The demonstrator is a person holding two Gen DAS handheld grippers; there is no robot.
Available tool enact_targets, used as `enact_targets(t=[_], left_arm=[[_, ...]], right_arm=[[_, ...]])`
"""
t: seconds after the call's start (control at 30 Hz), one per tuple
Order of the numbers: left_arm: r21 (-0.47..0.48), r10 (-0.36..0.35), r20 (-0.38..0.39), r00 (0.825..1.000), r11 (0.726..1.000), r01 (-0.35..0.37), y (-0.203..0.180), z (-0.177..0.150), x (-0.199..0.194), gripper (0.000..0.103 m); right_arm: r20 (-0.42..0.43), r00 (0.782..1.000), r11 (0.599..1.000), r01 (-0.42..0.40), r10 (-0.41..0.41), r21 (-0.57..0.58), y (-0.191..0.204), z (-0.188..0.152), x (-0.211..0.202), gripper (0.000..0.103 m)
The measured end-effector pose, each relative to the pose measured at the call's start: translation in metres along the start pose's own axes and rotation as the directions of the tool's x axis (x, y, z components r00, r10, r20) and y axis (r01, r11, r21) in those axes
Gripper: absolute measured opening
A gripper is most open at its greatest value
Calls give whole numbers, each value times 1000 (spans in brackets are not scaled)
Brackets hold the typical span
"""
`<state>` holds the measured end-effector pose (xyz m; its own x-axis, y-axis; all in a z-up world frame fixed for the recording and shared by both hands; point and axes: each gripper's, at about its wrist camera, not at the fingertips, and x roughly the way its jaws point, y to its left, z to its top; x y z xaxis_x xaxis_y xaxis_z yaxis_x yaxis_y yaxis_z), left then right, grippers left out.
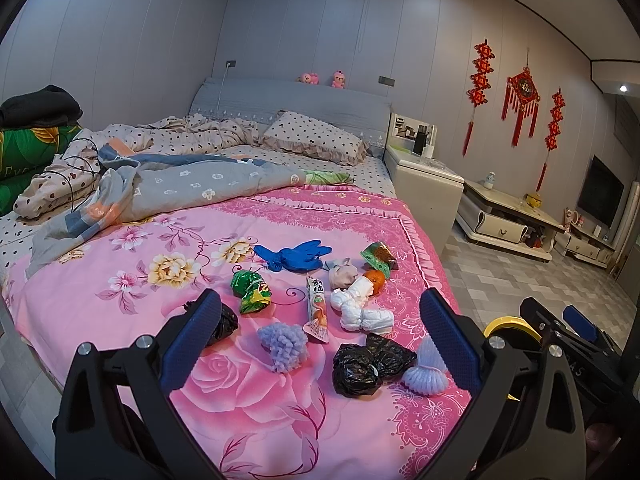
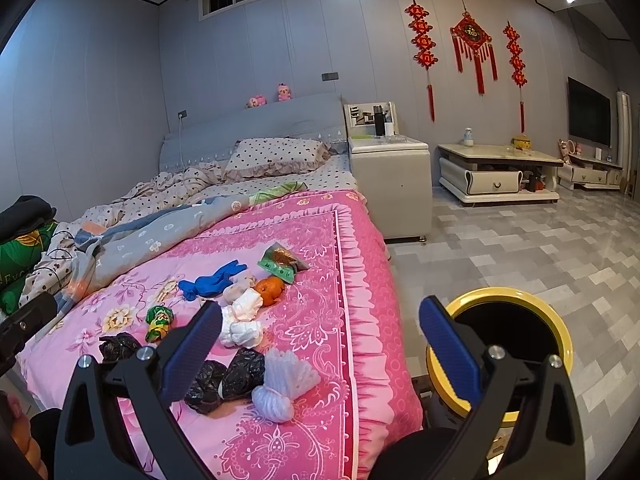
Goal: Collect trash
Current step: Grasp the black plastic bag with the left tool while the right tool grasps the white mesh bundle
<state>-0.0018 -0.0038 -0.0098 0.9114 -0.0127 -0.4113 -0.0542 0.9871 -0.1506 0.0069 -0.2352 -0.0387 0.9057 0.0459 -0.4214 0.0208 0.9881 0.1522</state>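
Observation:
Trash lies scattered on the pink floral bedspread (image 1: 224, 408): blue gloves (image 1: 294, 256), a green wrapper (image 1: 251, 292), a long snack packet (image 1: 317, 304), white tissue wads (image 1: 360, 312), an orange (image 1: 375, 280), black bags (image 1: 370, 362), purple foam nets (image 1: 284, 346) and another black bag (image 1: 224, 320). My left gripper (image 1: 320, 340) is open and empty above them. My right gripper (image 2: 320, 344) is open and empty over the bed's right edge, between the black bags (image 2: 228, 376) with a foam net (image 2: 284, 380) and the yellow-rimmed bin (image 2: 508, 344) on the floor.
Crumpled quilts (image 1: 168, 184) and a pillow (image 1: 316, 138) fill the far half of the bed. A white bedside cabinet (image 2: 390, 184) and a low TV stand (image 2: 496, 176) stand to the right on the tiled floor (image 2: 520, 256). The right gripper shows in the left view (image 1: 568, 328).

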Motion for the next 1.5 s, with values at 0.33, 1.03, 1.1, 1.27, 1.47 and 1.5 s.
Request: enact_targets(t=[0.33, 1.03, 1.1, 1.27, 1.47, 1.5], left_arm=[[8, 17, -11, 1000, 1000, -17, 2, -6, 8, 95], [86, 171, -250, 953, 984, -154, 101, -13, 88, 95], [76, 172, -282, 944, 985, -157, 109, -14, 103, 95], [56, 190, -338, 922, 982, -182, 123, -14, 140, 95], [40, 215, -417, 883, 975, -218, 138, -20, 180, 95], [38, 215, -427, 878, 975, -220, 140, -21, 185, 95]], right_arm=[[-39, 999, 1000, 7, -7, 7, 0, 1, 10, 95], [-287, 958, 1000, 22, -26, -16, 0, -24, 93, 95], [-301, 953, 1000, 24, -28, -18, 1, -28, 98, 95], [-344, 939, 1000, 25, -28, -12, -1, -33, 115, 95], [-382, 924, 1000, 7, -4, 5, -4, -39, 132, 94], [-384, 923, 1000, 3, -2, 2, -4, -39, 134, 94]])
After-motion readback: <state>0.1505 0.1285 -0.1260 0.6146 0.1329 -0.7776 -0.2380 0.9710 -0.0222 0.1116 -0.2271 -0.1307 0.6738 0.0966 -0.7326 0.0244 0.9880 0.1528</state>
